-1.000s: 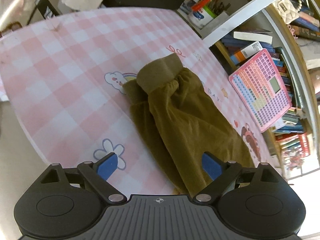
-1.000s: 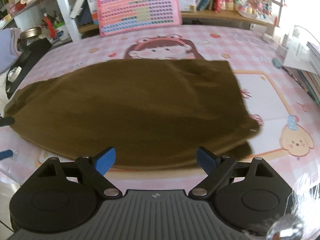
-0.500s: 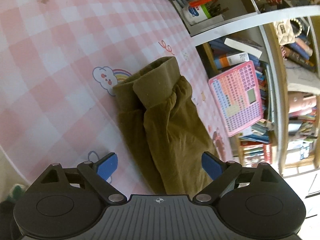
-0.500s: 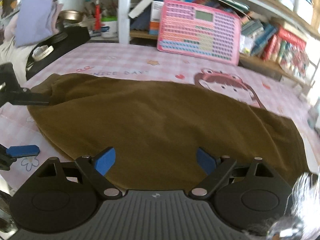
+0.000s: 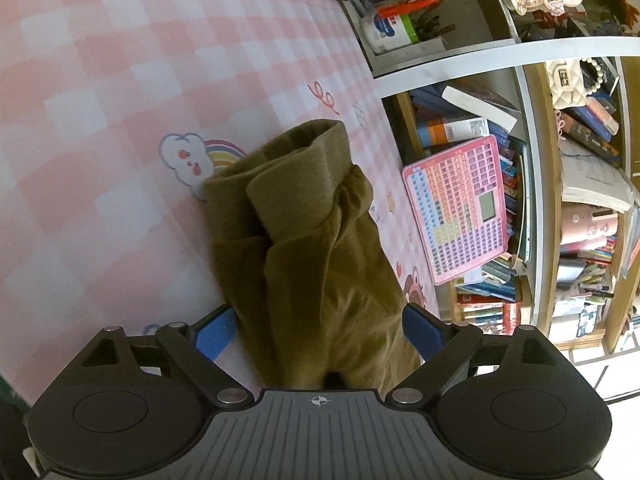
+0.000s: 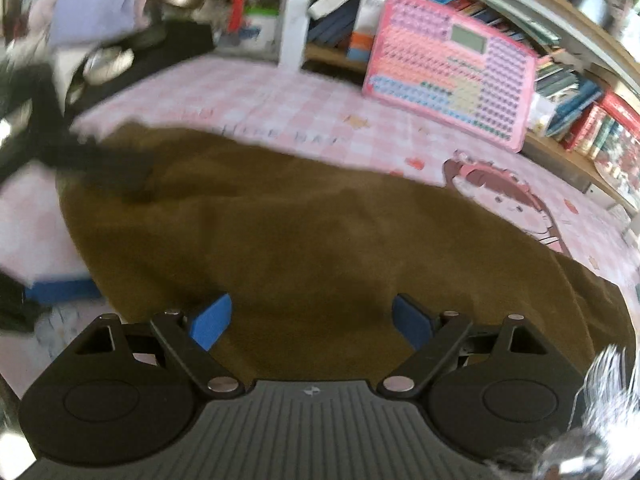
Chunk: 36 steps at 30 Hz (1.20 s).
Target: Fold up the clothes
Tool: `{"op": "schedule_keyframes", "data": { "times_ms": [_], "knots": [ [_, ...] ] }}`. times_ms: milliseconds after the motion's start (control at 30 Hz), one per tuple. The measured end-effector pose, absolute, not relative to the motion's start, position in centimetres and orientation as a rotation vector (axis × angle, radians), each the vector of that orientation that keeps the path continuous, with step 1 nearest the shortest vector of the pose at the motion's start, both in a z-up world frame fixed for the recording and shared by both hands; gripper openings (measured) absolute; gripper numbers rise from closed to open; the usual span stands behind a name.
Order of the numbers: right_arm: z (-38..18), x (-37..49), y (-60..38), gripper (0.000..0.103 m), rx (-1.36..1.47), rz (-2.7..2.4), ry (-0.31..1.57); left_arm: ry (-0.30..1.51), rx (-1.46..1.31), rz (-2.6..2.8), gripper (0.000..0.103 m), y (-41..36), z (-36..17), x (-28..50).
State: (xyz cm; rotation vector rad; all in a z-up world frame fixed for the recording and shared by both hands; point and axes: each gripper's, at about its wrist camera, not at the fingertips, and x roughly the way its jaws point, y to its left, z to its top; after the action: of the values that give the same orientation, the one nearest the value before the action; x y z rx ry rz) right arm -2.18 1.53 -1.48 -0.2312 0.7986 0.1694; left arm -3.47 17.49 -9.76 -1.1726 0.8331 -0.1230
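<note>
Olive-brown trousers (image 5: 316,248) lie on the pink checked table cover (image 5: 120,80). Their ribbed cuffs (image 5: 296,184) point away from me in the left wrist view. My left gripper (image 5: 318,330) is open, its blue pads on either side of the trouser leg, just above it. In the right wrist view the trousers (image 6: 320,248) spread wide across the table. My right gripper (image 6: 312,320) is open and empty over the near edge of the cloth. The left gripper's blue pad (image 6: 60,290) and black finger show blurred at the left of that view.
A pink toy keyboard (image 5: 460,212) leans on a bookshelf (image 5: 580,200) beyond the table; it also shows in the right wrist view (image 6: 452,68). A black stand with a tape roll (image 6: 108,60) and folded lilac cloth (image 6: 100,0) sit at the far left.
My left gripper has come closer to the trouser leg, so the cloth now fills the gap between its pads. My right gripper has swung left along the trousers; its view is blurred.
</note>
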Motion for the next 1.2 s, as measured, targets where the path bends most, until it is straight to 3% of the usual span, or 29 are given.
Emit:
{"op": "schedule_keyframes", "data": {
  "times_ms": [100,267,367,633,800,1000,1200],
  "knots": [
    [-1.7,-2.1,1.4,0.087,-0.219,0.17,0.801,0.839,-1.157,-0.115,0.079,17.2,-9.8,-3.0],
    [-1.8,-2.3,1.2,0.087,-0.224,0.183,0.793,0.879,-1.135,-0.052,0.024,16.9,-10.5,-2.6],
    [-1.8,-2.6,1.3,0.087,-0.236,0.18,0.783,0.871,-1.132,-0.039,0.018,16.9,-10.6,-2.7],
    [-0.8,-3.3,0.7,0.087,-0.231,0.207,0.788,0.785,-0.951,-0.14,0.013,15.8,-8.0,-3.0],
    [1.5,1.7,-1.9,0.087,-0.15,0.062,0.716,0.77,-0.888,-0.16,0.013,15.7,-7.2,-3.2],
    [-1.8,7.8,-1.0,0.087,-0.3,0.032,0.788,0.801,-0.87,-0.148,0.013,15.7,-7.7,-3.1],
    [-1.8,3.4,-0.9,0.088,-0.302,0.049,0.74,0.821,-0.948,-0.138,0.017,16.4,-9.1,-3.0]
  ]
}}
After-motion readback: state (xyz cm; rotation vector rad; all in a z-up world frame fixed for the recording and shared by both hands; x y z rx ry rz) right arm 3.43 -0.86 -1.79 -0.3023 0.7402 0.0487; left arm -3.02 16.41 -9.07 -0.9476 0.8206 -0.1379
